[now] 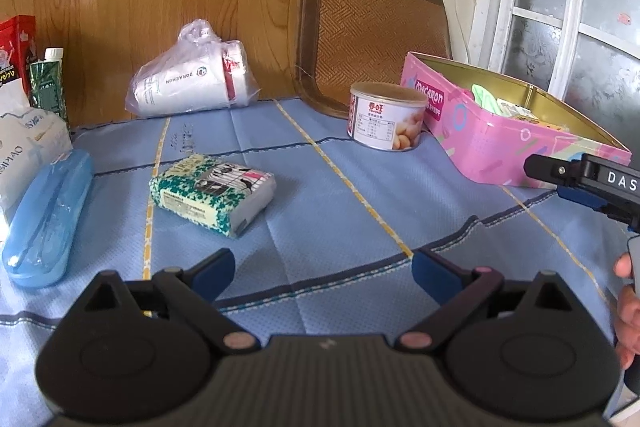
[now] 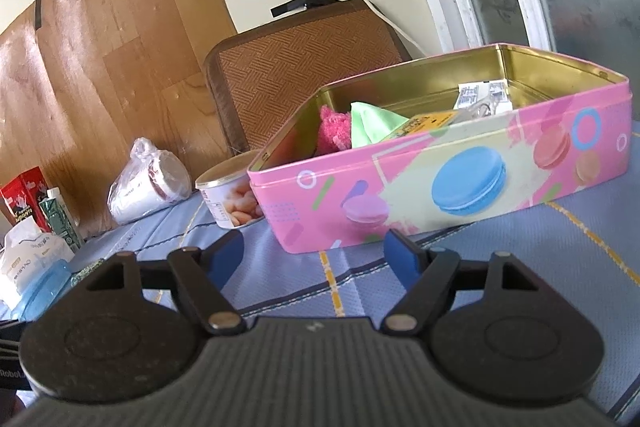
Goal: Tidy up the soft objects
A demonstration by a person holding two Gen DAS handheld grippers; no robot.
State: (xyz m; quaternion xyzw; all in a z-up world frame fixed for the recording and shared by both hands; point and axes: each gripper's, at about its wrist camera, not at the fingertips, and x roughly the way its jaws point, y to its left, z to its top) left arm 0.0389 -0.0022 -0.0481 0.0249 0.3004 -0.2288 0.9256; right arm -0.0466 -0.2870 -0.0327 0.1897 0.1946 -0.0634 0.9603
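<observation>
A green-and-white patterned tissue pack [image 1: 212, 193] lies on the blue cloth [image 1: 328, 195], ahead and left of my left gripper [image 1: 324, 273], which is open and empty. The open pink macaron tin [image 2: 440, 183] sits just ahead of my right gripper [image 2: 316, 253], which is open and empty. Inside the tin lie a pink fluffy item [image 2: 334, 131], a green cloth [image 2: 374, 121] and some packets [image 2: 480, 97]. The tin also shows at the right in the left wrist view [image 1: 496, 143], with my right gripper's body [image 1: 592, 183] in front of it.
A round snack can [image 1: 386, 117] stands left of the tin. Bagged paper cups [image 1: 192, 83] lie at the back. A blue plastic case [image 1: 46, 223], a white tissue bag [image 1: 24, 147], a green carton [image 1: 50, 83] and a red box [image 1: 16, 47] crowd the left. A woven tray [image 1: 376, 35] leans on the wall.
</observation>
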